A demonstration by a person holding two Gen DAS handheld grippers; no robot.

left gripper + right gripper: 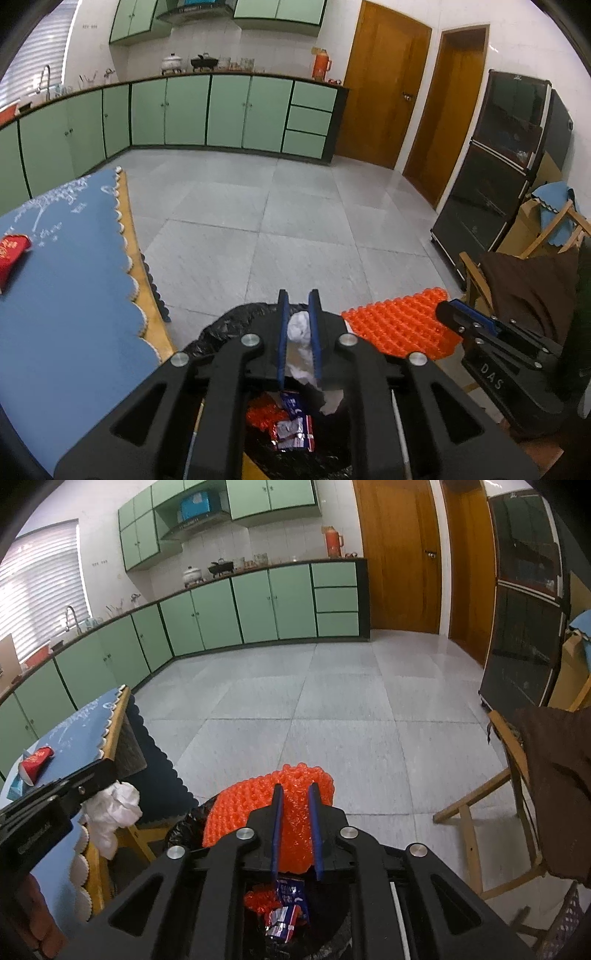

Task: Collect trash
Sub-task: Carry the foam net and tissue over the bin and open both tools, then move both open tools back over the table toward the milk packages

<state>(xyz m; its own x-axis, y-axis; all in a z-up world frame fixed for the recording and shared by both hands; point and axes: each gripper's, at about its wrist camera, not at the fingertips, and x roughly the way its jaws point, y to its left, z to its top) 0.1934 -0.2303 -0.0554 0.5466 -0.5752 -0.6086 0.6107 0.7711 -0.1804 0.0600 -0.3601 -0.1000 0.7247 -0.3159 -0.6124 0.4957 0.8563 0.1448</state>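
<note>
Crumpled white tissue [301, 334] is sitting pinched between the blue pads of the left gripper [298, 301], hanging over the black-bagged trash bin [221, 328]; the right wrist view is showing the same wad [112, 810] dangling under that gripper's tip, just beside the table edge. Right gripper [294, 794] is clamping an orange bubble-wrap sheet [266, 805], pads pressing on it, sheet sticking up and forward over the bin rim [181, 825]; in the left view it [399, 323] is showing right beside the tissue. Bin is already holding an orange scrap [260, 899] and crumpled foil snack wrappers [293, 430]. Left of the bin, a wooden table with a blue scalloped cloth [70, 273] is carrying a red paper cup [36, 764] lying on its side. Right of it, a wooden chair [491, 805] is draped with a brown cloth [557, 779]. Green kitchen cabinets [229, 110] are running along the far wall.
</note>
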